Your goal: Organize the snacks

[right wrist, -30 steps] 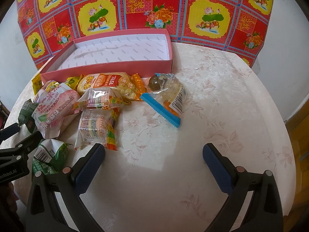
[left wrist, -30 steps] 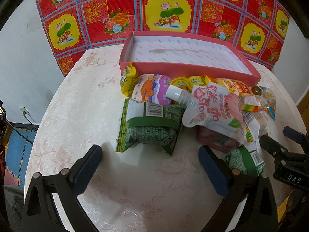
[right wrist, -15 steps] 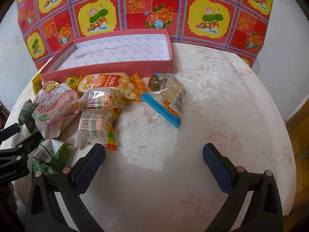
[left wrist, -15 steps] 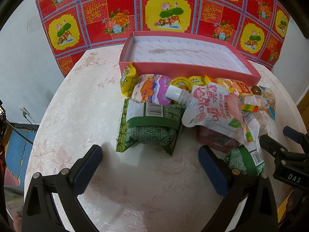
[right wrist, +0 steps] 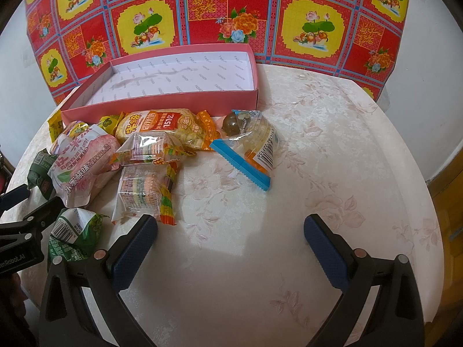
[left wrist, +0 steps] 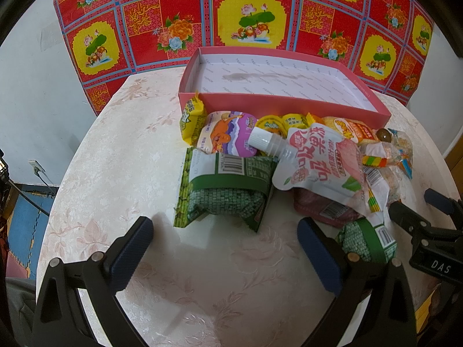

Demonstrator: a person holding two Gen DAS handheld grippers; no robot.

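A shallow pink box (left wrist: 277, 103) (right wrist: 162, 103) with a white lining stands empty at the table's far side. A heap of snacks lies in front of it: a green pea bag (left wrist: 225, 188), a pink spouted pouch (left wrist: 315, 162) (right wrist: 82, 159), a purple jelly cup (left wrist: 228, 133), an orange rice-cracker bag (right wrist: 162, 125), wafer packs (right wrist: 144, 188) and a clear bag with a blue strip (right wrist: 251, 150). My left gripper (left wrist: 224, 248) is open and empty, just short of the pea bag. My right gripper (right wrist: 230, 245) is open and empty over bare table, right of the wafer packs.
A small green bag (left wrist: 367, 240) (right wrist: 73, 234) lies between the two grippers. The round table (right wrist: 332, 173) has a pale floral cloth and curved edges. A red and yellow patterned cloth (left wrist: 251, 20) hangs behind the box.
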